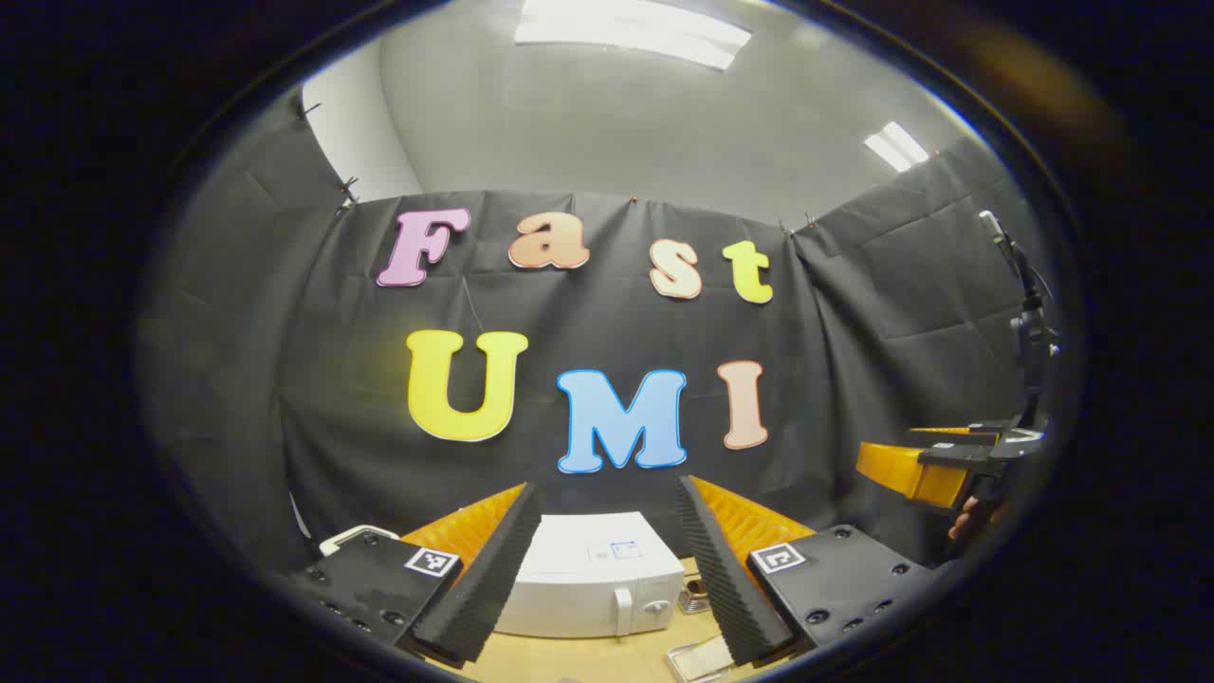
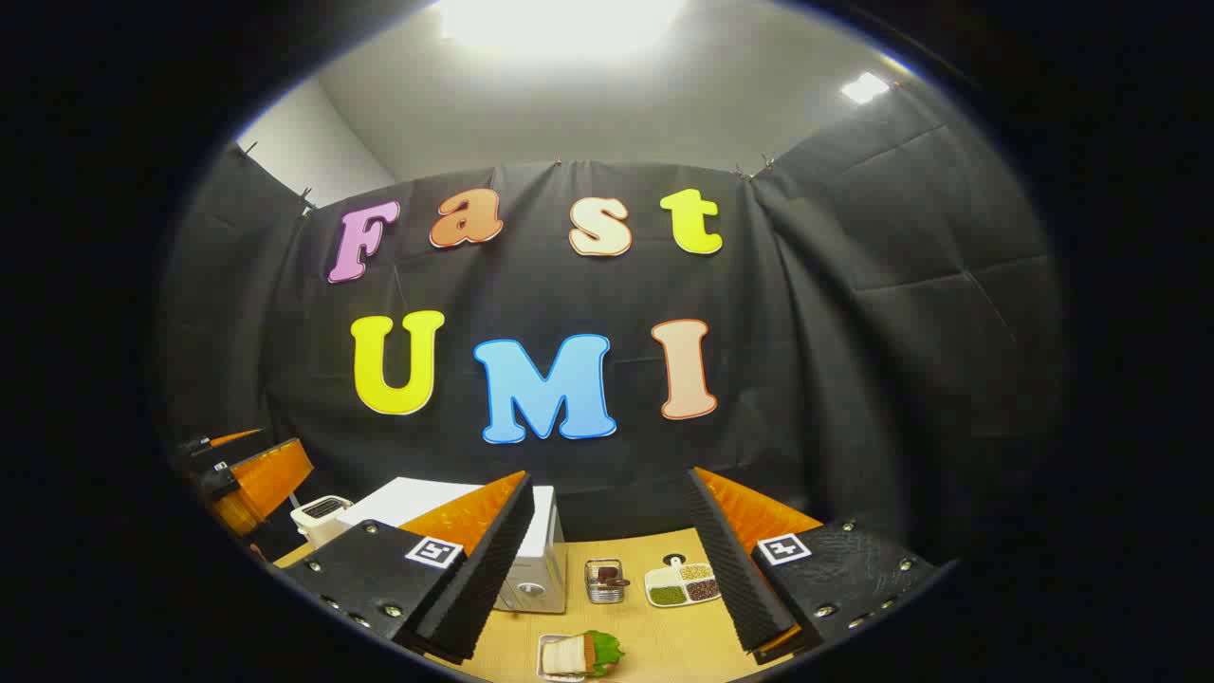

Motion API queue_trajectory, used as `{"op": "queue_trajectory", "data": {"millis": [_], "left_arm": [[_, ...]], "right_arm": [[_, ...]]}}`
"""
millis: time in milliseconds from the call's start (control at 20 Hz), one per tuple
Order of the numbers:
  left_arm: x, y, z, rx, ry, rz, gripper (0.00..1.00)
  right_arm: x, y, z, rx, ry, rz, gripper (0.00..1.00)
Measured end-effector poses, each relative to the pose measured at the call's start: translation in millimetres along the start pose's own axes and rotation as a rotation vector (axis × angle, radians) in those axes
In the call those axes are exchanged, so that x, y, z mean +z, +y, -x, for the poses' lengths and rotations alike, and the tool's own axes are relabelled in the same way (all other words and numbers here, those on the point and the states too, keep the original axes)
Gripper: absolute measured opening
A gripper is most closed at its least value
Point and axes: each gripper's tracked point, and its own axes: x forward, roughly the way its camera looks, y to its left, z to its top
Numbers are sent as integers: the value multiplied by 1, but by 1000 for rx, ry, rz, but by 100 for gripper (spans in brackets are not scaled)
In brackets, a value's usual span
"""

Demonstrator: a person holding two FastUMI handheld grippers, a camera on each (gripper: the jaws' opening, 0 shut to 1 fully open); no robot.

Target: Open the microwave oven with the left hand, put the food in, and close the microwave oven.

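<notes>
One white microwave oven (image 1: 593,574) on bench (image 1: 588,655), door shut, front with handle and knob facing left gripper (image 1: 607,569), long axis across left gripper view. Left fingers apart, empty. Right gripper (image 2: 607,560) fingers apart, empty. One sandwich tray (image 2: 574,655) near bench edge; one divided dish (image 2: 683,585), one small basket (image 2: 604,581) beside oven.

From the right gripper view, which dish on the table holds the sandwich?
The small rectangular tray nearest the camera holds the sandwich with green lettuce; the white divided dish farther back holds beans, beside a small wire basket.
</notes>
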Motion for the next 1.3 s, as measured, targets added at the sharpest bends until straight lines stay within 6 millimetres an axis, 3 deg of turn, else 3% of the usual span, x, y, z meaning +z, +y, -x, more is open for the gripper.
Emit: {"op": "queue_trajectory", "data": {"millis": [250, 650, 750, 850, 1000, 1300], "left_arm": [[-4, 6, 0, -3, 3, -2, 96], [-14, 14, 13, -79, -8, 6, 96], [-22, 14, 9, -86, -3, 30, 96], [-42, 8, 3, -103, 20, 66, 94], [-80, 0, -13, -97, 72, 62, 96], [-184, -34, -48, -86, 199, 37, 96]], "right_arm": [[4, 12, -6, 6, -8, 20, 98], [-18, 36, 2, 3, 16, 68, 97], [-24, 37, 3, -4, 17, 75, 98], [-28, 37, 6, 1, 16, 89, 97], [-30, 19, 5, -19, -12, 128, 97], [-49, -5, -18, 18, 37, 186, 97]]}}
